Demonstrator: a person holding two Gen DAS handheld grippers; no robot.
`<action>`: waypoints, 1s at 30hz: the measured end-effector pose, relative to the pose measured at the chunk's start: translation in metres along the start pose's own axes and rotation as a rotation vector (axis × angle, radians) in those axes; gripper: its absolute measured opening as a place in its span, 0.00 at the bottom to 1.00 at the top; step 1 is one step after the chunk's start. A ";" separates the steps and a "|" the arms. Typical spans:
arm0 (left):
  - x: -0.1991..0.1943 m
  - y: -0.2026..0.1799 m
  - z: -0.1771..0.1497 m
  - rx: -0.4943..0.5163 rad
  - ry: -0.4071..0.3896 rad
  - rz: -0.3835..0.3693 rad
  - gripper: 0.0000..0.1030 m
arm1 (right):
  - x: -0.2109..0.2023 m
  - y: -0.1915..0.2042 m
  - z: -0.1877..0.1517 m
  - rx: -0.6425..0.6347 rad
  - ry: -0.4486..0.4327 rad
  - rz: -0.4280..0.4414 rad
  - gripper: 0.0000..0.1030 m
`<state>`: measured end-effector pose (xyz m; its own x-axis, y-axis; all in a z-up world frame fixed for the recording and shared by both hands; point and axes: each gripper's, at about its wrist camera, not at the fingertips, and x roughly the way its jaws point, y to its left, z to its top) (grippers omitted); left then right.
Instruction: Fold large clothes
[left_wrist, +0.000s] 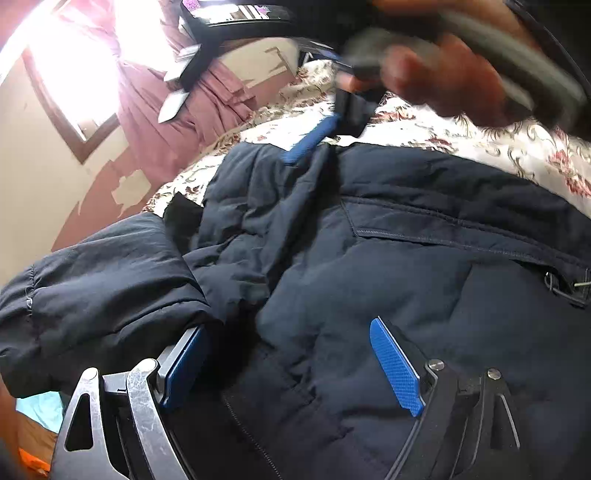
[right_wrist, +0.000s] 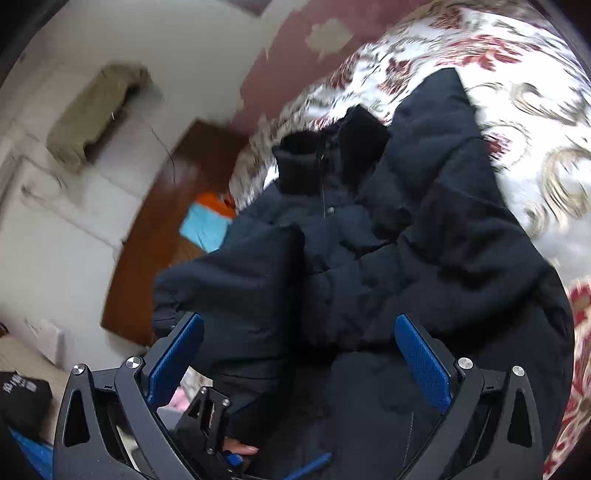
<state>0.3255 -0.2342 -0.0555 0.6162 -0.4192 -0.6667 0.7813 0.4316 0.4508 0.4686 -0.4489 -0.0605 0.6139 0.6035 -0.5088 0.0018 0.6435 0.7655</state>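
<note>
Dark navy padded jacket lies spread on a bed covered by a floral bedspread, its collar toward the bed's far edge and one sleeve hanging over the bed's left edge in the right wrist view. A flap pocket with stitched edging shows on the jacket's front in the left wrist view.

The left claw stands wide open just above the jacket's quilted front, its blue pads on either side of a fold of cloth and closed on nothing. The right claw is also spread wide, with only jacket fabric below it and nothing held. In the left wrist view the right claw appears again near the jacket's far edge, blurred, so whether its blue fingertip touches the fabric there cannot be told. A blurred hand grips its handle.
</note>
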 end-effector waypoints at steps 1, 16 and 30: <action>0.001 -0.001 0.000 0.003 0.003 -0.001 0.84 | 0.004 0.007 0.006 -0.016 0.033 0.003 0.99; 0.002 -0.027 0.024 0.093 -0.137 0.058 0.83 | -0.014 0.006 0.015 0.059 0.060 0.025 0.99; -0.042 -0.009 0.012 0.010 -0.239 -0.143 0.84 | 0.011 -0.062 -0.023 0.234 0.002 0.094 0.99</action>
<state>0.2939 -0.2300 -0.0244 0.5047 -0.6523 -0.5656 0.8622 0.3472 0.3689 0.4567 -0.4711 -0.1225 0.6185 0.6564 -0.4319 0.1276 0.4584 0.8795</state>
